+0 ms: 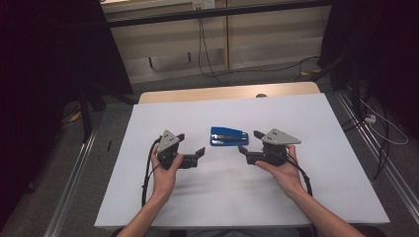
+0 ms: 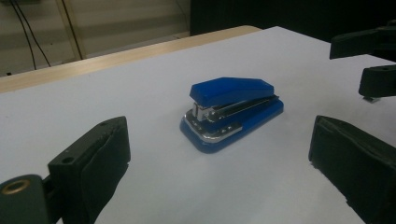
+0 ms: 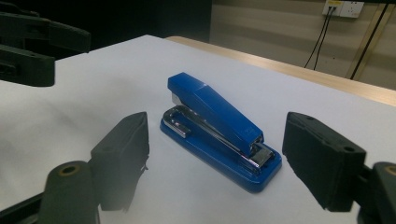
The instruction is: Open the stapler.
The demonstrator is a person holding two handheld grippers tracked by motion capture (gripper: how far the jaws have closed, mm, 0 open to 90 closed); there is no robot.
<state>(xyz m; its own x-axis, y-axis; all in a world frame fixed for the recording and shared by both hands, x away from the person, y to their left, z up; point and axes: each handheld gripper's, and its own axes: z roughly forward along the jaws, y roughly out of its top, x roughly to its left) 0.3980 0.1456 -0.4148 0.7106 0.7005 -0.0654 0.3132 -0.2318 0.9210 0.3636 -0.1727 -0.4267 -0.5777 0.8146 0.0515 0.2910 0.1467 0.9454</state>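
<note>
A blue stapler (image 1: 229,136) lies flat in the middle of the white table top (image 1: 296,187). Its mouth end points left in the high view. My left gripper (image 1: 191,144) hovers just left of it, jaws open and aimed at it. My right gripper (image 1: 249,141) faces it from the right, also open, tips close to the hinge end. In the left gripper view the stapler (image 2: 233,112) sits beyond my open left gripper (image 2: 218,149), untouched. The right gripper view has the stapler (image 3: 215,126) ahead of my open right gripper (image 3: 219,158), with no pad on it.
A wooden table edge (image 1: 227,93) runs along the far side of the white top. Black cables (image 1: 207,59) hang on the wall and trail over the floor beyond. The other gripper appears at the top right (image 2: 373,60) and top left (image 3: 28,46) of the gripper views.
</note>
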